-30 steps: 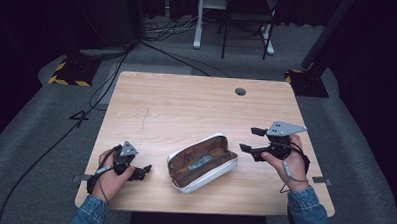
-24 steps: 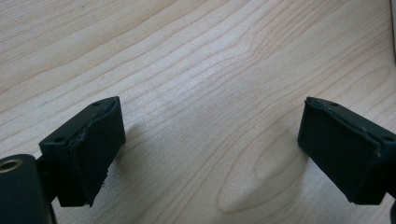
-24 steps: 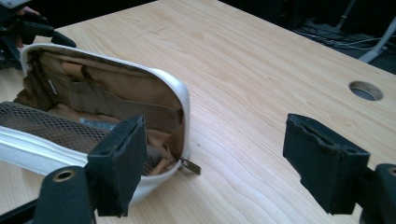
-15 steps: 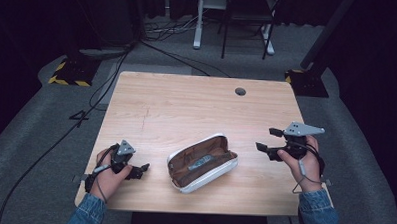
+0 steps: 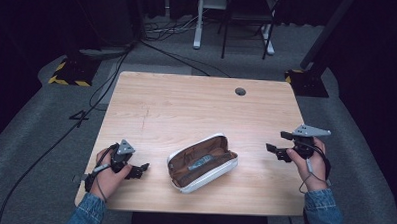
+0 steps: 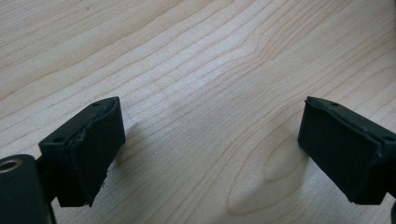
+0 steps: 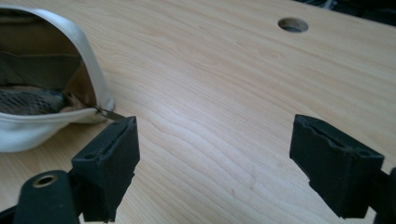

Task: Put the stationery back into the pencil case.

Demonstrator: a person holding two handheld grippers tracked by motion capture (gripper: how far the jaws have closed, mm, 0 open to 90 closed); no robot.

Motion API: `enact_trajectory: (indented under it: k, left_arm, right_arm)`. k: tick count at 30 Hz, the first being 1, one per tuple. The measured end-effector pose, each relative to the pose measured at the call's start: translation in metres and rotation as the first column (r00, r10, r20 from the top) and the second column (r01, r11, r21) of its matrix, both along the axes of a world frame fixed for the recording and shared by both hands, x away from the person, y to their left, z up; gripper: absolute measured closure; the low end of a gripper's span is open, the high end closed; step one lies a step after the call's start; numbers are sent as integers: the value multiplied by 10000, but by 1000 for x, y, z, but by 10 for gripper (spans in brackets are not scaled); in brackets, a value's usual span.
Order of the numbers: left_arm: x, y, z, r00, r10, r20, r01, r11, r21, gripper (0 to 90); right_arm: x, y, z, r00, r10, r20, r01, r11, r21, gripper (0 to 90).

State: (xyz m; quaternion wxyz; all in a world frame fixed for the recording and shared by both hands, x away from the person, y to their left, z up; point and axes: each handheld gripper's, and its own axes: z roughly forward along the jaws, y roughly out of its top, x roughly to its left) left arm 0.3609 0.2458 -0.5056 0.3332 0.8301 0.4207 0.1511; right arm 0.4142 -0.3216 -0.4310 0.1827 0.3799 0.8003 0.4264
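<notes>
Open pencil case [image 5: 202,162] sits lower centre of table [image 5: 196,107], unzipped so insides reachable. Left gripper [image 5: 139,168] lower left, right gripper [image 5: 276,145] mid right, both jaws wide, holding nothing, flanking it.

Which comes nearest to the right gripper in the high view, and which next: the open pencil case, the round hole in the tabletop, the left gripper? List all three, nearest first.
Measured from the right gripper in the high view:
1. Open pencil case, just to its left, at the table's middle front.
2. Round hole, farther back on the tabletop.
3. Left gripper, across at the front left corner.
</notes>
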Motion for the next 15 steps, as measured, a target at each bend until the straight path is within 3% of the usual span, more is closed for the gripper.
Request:
enact_trajectory:
  k: [15]
  left_arm:
    - [1, 1, 1, 9999, -117, 21, 117, 9999, 106, 76]
  right_arm:
    - [13, -15, -44, 9934, -796, -830, 731, 9942, -783, 165]
